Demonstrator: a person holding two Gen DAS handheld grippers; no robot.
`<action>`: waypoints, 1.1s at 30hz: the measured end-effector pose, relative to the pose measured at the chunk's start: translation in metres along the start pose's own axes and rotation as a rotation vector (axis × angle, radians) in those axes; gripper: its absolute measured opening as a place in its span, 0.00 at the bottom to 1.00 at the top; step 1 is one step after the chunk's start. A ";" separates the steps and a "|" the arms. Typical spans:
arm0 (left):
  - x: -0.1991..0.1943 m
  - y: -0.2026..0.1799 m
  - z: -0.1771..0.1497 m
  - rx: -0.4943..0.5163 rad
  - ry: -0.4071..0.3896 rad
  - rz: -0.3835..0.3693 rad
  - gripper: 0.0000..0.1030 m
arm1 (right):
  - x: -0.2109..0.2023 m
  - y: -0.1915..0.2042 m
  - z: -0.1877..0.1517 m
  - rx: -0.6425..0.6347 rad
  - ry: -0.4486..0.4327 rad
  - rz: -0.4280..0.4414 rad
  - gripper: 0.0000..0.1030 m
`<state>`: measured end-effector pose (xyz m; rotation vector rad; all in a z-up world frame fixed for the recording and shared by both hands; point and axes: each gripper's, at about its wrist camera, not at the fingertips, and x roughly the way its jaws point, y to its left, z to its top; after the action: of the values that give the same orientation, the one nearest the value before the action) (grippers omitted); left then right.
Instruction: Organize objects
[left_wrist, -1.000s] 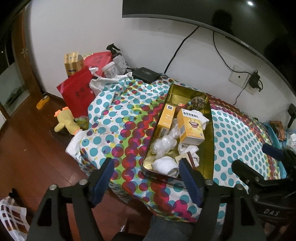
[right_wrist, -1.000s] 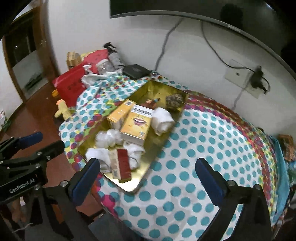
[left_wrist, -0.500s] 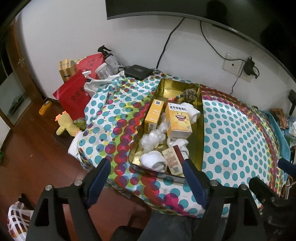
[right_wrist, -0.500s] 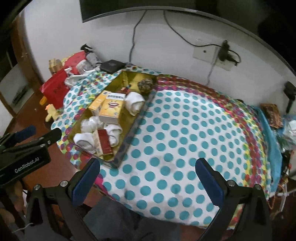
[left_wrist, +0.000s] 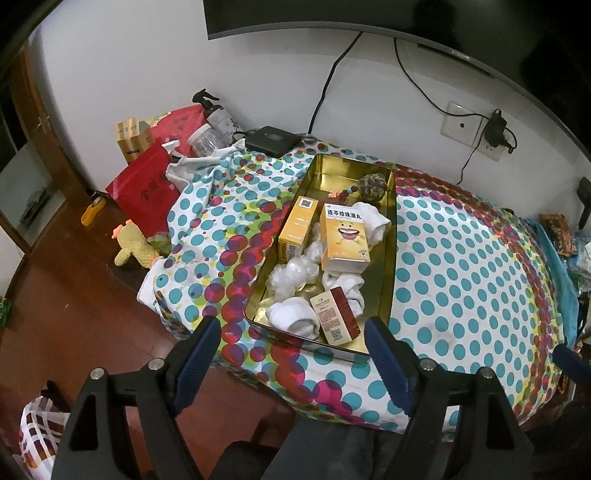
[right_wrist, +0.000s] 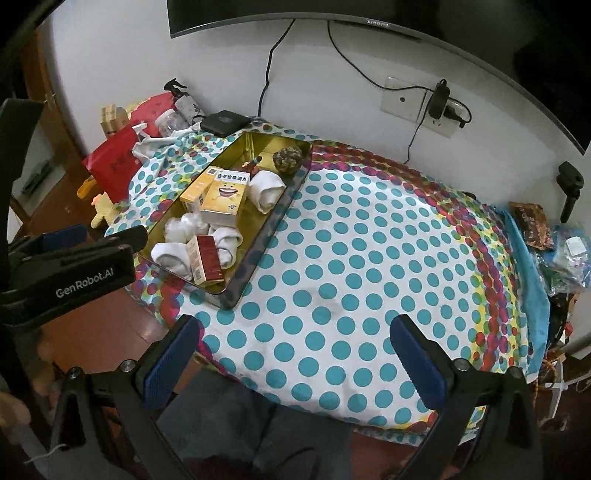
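Across the middle of both frames sat the gold tray (left_wrist: 389, 258) on the dotted bench (right_wrist: 369, 258), its boxes and rolled socks (left_wrist: 291, 319) heaped together (presumably for sorting). I held my left gripper (left_wrist: 291, 354) and right gripper (right_wrist: 295, 354) wide apart, empty, short of it.

Below my camera the worktop (left_wrist: 461, 266) fills the middle and right of the frame, draped in a polka-dot cloth (left_wrist: 443, 295) with teal spots inside and a red and purple border. A gold tin tray (left_wrist: 388, 258) lies on it lengthwise, left of centre, its near end close to the cloth's front edge. At the upper left of the cloth a black box (left_wrist: 271, 138) sits against the wall, with bunched white fabric (left_wrist: 199, 164) just beside it at the worktop's left end.
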<state>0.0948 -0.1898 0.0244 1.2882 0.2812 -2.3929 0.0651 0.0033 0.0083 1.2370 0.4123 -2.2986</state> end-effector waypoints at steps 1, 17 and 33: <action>-0.002 0.001 0.001 -0.001 0.000 0.001 0.80 | 0.000 0.000 0.000 0.003 0.002 0.001 1.00; -0.019 -0.012 -0.003 0.038 0.012 -0.008 0.80 | -0.006 0.007 0.001 -0.022 -0.009 -0.039 1.00; -0.024 -0.035 -0.001 0.089 0.006 -0.017 0.80 | -0.008 0.005 -0.004 -0.019 0.000 -0.047 1.00</action>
<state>0.0923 -0.1522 0.0433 1.3369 0.1904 -2.4408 0.0737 0.0033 0.0125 1.2311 0.4669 -2.3286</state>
